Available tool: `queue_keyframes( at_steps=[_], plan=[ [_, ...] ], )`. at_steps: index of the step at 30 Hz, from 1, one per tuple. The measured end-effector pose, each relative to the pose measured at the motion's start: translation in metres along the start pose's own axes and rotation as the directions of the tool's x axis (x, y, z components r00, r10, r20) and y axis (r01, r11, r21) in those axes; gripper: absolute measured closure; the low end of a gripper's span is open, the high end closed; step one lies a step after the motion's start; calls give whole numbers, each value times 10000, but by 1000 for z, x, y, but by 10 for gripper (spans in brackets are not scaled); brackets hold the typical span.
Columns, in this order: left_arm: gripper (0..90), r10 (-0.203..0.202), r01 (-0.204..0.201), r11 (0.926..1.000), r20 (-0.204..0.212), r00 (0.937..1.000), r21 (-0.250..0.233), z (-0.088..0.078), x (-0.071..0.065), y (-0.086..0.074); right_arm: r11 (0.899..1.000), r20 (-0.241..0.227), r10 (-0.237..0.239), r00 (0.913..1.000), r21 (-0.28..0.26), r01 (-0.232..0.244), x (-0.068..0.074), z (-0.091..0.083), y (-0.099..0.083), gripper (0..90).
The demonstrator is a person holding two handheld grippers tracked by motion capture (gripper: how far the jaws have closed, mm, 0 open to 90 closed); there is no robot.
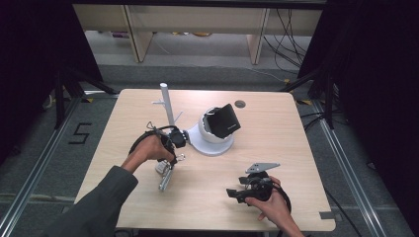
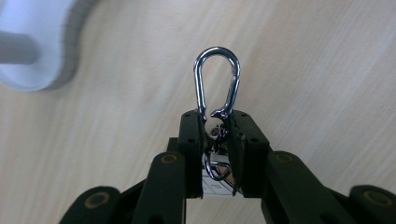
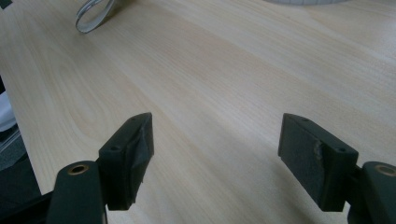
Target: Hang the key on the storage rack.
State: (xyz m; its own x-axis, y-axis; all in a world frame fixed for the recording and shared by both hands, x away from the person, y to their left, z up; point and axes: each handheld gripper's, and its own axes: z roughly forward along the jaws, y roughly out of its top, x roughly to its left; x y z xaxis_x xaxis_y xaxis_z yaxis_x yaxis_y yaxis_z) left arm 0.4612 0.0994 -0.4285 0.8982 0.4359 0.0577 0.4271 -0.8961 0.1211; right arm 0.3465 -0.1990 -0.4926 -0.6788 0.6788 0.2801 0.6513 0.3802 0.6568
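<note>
**Left gripper view: carabiner clamped over wooden tabletop**

Item: left gripper (image 2: 215, 128), two black jaws rising from the bottom edge, closed together on a silver carabiner (image 2: 217, 81). The carabiner's rounded loop stands clear above the jaw tips; its lower end sits pinched between the pads. Attached below, between the jaws: a small metal ring and clasp (image 2: 215, 161), partly hidden. Background: pale wood-grain table (image 2: 317, 70). Upper left corner: a white rounded base (image 2: 42, 51) with a grey post, blurred.
</note>
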Motion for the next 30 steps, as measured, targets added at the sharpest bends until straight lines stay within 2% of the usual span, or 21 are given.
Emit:
queue_keyframes(
  at_steps=[2,3,5,7,10,11,13,15,16,18,19,20,21,22,23,25,26,27,28,30],
  plan=[
    [753,-208,205,9994,-96,9997,-271,-11,6,-6,9999,-4,98,10000,-133,-98,1,1,-1,278],
    [752,-431,424,9984,-198,9989,-372,-22,11,-13,10000,-1,2,10000,1,-2,-1,1,0,278],
    [752,-514,502,9979,-288,9983,-408,-28,14,-17,10000,0,-7,10000,-2,7,-1,1,0,278],
    [752,-746,722,9965,-595,9954,-409,-45,21,-27,9999,11,108,9999,52,-108,-1,1,0,278],
    [752,-899,870,9951,-622,9940,-468,-54,24,-32,10000,44,71,10000,-67,-70,-1,1,0,278],
    [753,-1007,963,9938,-816,9916,-563,-65,28,-35,10000,31,50,10000,-48,-50,-1,2,0,278],
    [753,-1150,1092,9922,-1040,9879,-607,-74,31,-38,9999,-149,103,9998,-66,-104,-1,3,1,278],
    [753,-1237,1176,9911,-1029,9870,-629,-77,32,-39,10000,-1,31,10000,-3,-31,-1,2,1,278],
    [753,-1447,1366,9874,-1074,9836,-794,-81,33,-41,10000,-39,22,10000,22,-22,0,2,1,278],
    [752,-1542,1457,9862,-1158,9812,-785,-88,38,-44,10000,-62,41,10000,45,-41,-1,2,1,278],
    [753,-1615,1510,9849,-1340,9777,-851,-92,40,-45,10000,-10,58,10000,-17,-58,-1,2,1,278],
    [753,-1734,1629,9827,-1294,9763,-876,-96,42,-47,10000,3,82,10000,-10,-82,-1,2,1,278],
    [753,-1692,1588,9838,-1375,9759,-835,-99,44,-49,10000,-16,26,10000,-13,-26,-1,2,1,278],
    [753,-1881,1743,9795,-1470,9711,-1013,-101,45,-50,10000,-16,26,10000,-13,-26,-1,2,1,278],
    [752,-2001,1873,9772,-1394,9698,-997,-105,48,-52,9998,-48,180,9998,99,-180,0,3,1,277],
    [753,-2032,1904,9769,-1467,9681,-967,-107,49,-53,9999,-82,64,9999,94,-63,-1,3,1,278],
    [752,-2061,1931,9760,-1390,9686,-1009,-109,50,-54,9997,-104,172,9998,148,-171,0,3,1,278],
    [753,-2251,2081,9706,-1501,9627,-1210,-115,53,-55,9999,-54,158,9999,52,-158,1,4,1,278],
    [752,-2251,2081,9706,-1501,9627,-1210,-115,53,-55,9999,-54,158,9999,52,-158,1,4,1,278],
    [752,-2401,2199,9661,-1576,9579,-1353,-120,56,-56,9998,-63,175,9998,52,-175,1,4,1,278]
  ],
)
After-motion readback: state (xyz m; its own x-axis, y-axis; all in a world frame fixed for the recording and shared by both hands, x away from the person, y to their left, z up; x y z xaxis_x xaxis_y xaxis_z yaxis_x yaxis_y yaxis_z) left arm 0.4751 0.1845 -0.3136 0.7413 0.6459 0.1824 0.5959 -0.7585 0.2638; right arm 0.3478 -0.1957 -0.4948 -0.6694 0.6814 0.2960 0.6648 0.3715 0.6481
